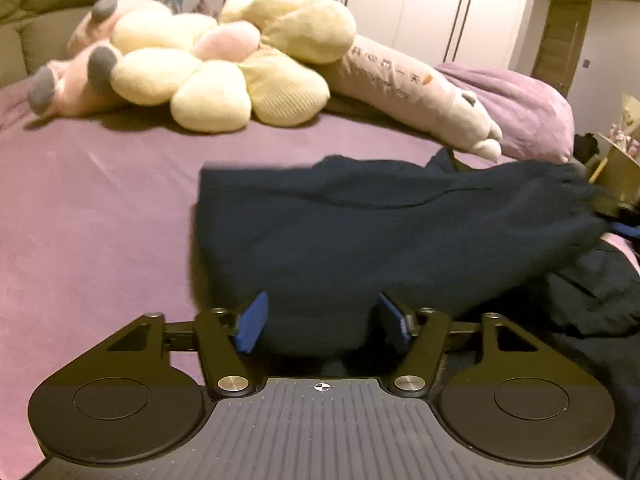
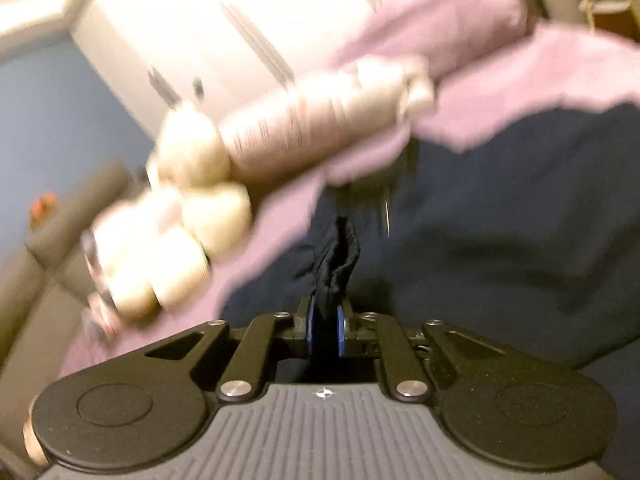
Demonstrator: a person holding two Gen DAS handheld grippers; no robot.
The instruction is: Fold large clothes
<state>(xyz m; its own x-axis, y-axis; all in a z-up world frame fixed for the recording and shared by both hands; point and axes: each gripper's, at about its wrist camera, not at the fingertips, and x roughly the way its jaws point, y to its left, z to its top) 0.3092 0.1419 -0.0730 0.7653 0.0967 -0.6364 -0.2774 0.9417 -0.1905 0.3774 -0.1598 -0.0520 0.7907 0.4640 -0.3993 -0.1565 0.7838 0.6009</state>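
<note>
A large dark navy garment point(image 1: 360, 232) lies bunched on the purple bed sheet point(image 1: 100, 200), spreading to the right. My left gripper point(image 1: 322, 320) is at its near edge with the jaws wide apart. A thick fold of the cloth sits between the blue pads point(image 1: 252, 322), whose inner faces still show. In the blurred right wrist view, my right gripper point(image 2: 325, 332) is shut on a pinched ridge of the same garment point(image 2: 500, 240), which stands up from between its pads.
A cream flower cushion point(image 1: 224, 72), a pink plush point(image 1: 76, 76), a long lilac plush point(image 1: 416, 92) and a purple pillow point(image 1: 520, 108) line the far side of the bed. White wardrobe doors point(image 1: 400, 0) stand behind. A yellowish box point(image 1: 620, 168) sits at the right edge.
</note>
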